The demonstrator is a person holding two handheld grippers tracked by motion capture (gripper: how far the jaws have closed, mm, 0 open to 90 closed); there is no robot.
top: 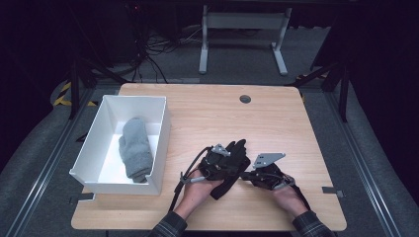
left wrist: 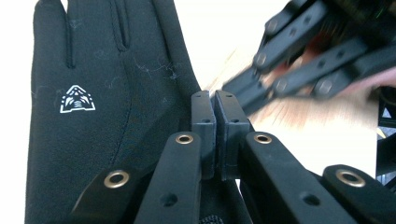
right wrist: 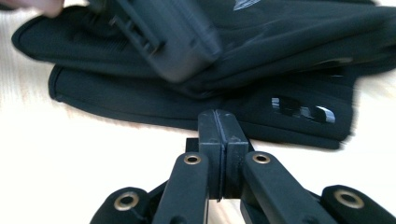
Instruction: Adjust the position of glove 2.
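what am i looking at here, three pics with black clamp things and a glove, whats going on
A person sits at a wooden table and holds a hand-held gripper in each hand; there is no robot arm. The high view looks down from above: the left gripper and the right gripper meet over black gloves. To the left stands a white box with a rolled grey towel inside.

The other two pictures come from cameras riding on the grippers, looking along their own black jaws. The left gripper view shows a glove with a small white logo. The right gripper view shows the gloves stacked on the table. Both grippers' jaws are pressed shut, and nothing visible is clamped between them.
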